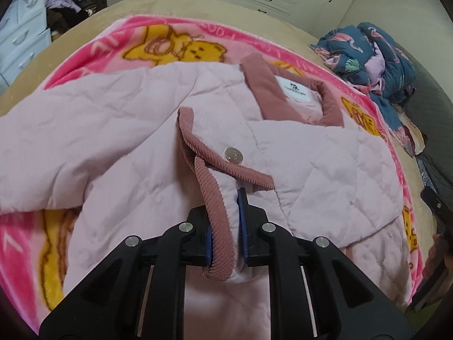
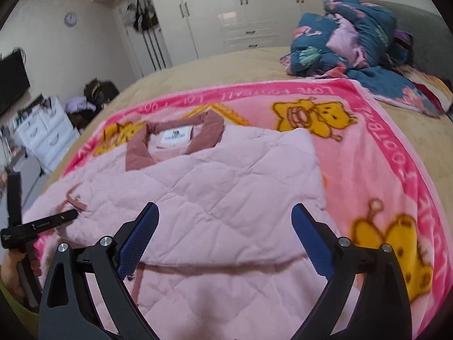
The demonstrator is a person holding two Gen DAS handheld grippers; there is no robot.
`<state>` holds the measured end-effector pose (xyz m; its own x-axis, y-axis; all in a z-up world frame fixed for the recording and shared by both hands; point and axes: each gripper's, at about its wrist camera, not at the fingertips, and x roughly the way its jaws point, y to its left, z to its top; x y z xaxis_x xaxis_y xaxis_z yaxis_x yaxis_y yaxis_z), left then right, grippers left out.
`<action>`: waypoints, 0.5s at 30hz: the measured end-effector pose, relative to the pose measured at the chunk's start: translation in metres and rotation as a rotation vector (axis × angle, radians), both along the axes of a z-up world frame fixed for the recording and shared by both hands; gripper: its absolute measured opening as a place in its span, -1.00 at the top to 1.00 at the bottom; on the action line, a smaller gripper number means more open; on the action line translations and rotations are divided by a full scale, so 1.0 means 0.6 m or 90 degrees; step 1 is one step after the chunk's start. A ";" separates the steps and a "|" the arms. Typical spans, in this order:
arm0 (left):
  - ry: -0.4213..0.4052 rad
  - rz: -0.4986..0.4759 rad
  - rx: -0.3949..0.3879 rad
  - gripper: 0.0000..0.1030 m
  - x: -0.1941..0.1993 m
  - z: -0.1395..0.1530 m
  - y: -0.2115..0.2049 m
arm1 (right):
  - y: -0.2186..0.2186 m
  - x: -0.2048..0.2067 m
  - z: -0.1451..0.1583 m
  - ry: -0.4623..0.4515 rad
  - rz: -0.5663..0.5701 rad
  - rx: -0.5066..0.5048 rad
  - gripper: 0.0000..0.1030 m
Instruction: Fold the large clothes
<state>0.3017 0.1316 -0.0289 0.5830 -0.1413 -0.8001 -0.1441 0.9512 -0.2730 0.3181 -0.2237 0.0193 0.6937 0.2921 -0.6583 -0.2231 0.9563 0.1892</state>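
Note:
A pale pink quilted jacket (image 1: pixel 113 130) lies front-up on a pink cartoon blanket (image 1: pixel 93 45), its dusty-pink collar (image 1: pixel 297 96) at the far side. My left gripper (image 1: pixel 226 221) is shut on the sleeve's ribbed dusty-pink cuff (image 1: pixel 218 215), which it holds over the jacket's front beside a metal snap (image 1: pixel 233 154). In the right wrist view the jacket (image 2: pixel 226 175) has its right side folded in. My right gripper (image 2: pixel 225 208) hovers open just above it, nothing between the blue pads. The left gripper (image 2: pixel 56 221) shows at the left edge, its tip at the cuff.
The blanket (image 2: pixel 368 141) covers a tan bed (image 2: pixel 226 65). A crumpled blue floral duvet (image 2: pixel 339 42) sits at the bed's far right corner. White wardrobes (image 2: pixel 226 5) line the back wall. Beyond the left side stand white drawers (image 2: pixel 45 130) and a heap of clothes (image 2: pixel 93 96).

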 end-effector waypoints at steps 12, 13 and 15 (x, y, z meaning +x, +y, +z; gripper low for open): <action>0.018 0.007 -0.006 0.71 0.002 -0.025 0.000 | -0.036 0.090 -0.140 0.153 -0.037 -0.035 -0.82; 0.019 0.008 -0.001 0.70 0.002 -0.026 -0.002 | -0.033 0.089 -0.139 0.151 -0.038 -0.040 -0.82; 0.020 0.010 0.003 0.70 0.003 -0.026 -0.003 | -0.028 0.083 -0.132 0.146 -0.040 -0.052 -0.82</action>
